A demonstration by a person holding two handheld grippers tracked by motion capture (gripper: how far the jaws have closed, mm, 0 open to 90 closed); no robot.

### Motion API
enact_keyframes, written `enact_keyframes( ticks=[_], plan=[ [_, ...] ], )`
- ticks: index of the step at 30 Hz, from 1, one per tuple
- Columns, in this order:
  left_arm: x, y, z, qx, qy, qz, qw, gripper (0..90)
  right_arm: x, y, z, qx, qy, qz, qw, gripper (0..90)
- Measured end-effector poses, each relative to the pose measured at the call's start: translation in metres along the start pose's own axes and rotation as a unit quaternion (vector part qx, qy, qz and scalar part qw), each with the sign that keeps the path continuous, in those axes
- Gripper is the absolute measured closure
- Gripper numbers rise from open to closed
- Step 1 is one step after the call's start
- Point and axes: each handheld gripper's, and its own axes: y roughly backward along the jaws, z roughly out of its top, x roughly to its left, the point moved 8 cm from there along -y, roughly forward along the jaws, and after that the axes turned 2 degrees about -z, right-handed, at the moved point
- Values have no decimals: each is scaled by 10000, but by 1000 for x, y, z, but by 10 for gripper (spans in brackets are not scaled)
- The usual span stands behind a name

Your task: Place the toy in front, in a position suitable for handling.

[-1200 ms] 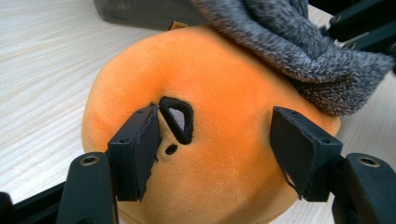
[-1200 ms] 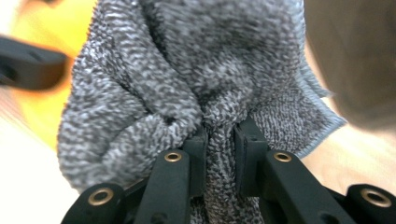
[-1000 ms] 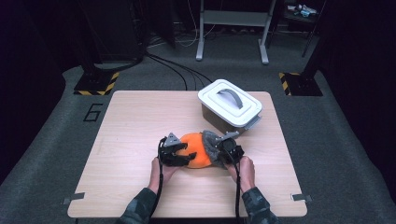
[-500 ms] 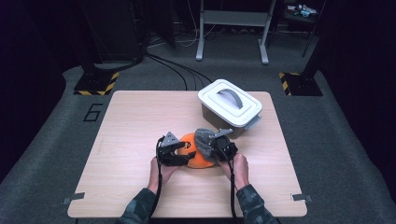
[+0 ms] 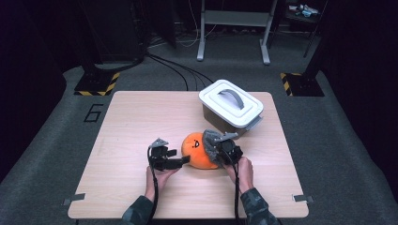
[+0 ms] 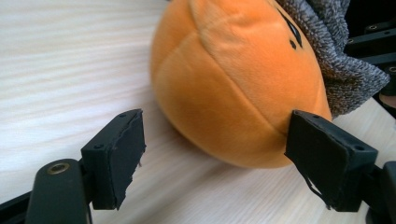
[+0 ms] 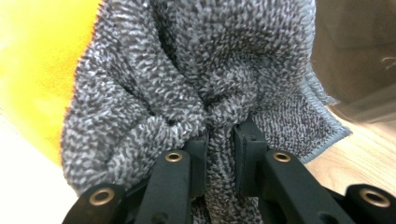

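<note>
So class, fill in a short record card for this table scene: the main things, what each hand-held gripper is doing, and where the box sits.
Toy: orange plush ball with a face, on the wooden table
Cloth: grey knitted cloth draped over the toy's right side
Left hand-held gripper: jaws just opened, astride the toy's near edge, not pressing it
Right hand-held gripper: shut on the cloth
Box: lidded white box, behind the toy

Grey lidded box (image 5: 231, 108) at the far right of the wooden table (image 5: 126, 126) — lid handle up.
</note>
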Motion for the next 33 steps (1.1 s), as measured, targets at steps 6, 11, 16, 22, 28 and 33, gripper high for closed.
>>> enact_keyframes(
  ticks=[6, 11, 16, 22, 28, 33],
  plan=[
    [-7, -11, 2, -184, 70, -242, 9995, 461, 0, 0, -5, -41, -61, -34, 10000, 785],
    [-12, -7, 9, -146, -181, -208, 9995, 640, -1, 3, -5, -93, -85, -47, 9999, 785],
    [-17, 7, 20, -152, -513, -135, 9985, 690, -2, 15, 0, -232, -62, -27, 9997, 784],
    [-27, 33, 39, 306, -1556, 213, 9871, 695, 4, 43, 20, -609, -86, 45, 9981, 784],
    [-38, 29, 36, 587, -2019, 221, 9774, 634, 20, 45, 37, -741, 73, 273, 9968, 784],
    [-39, 18, 32, 173, -1902, 683, 9792, 362, 17, 15, 22, -569, -264, 415, 9972, 787]
  ],
)
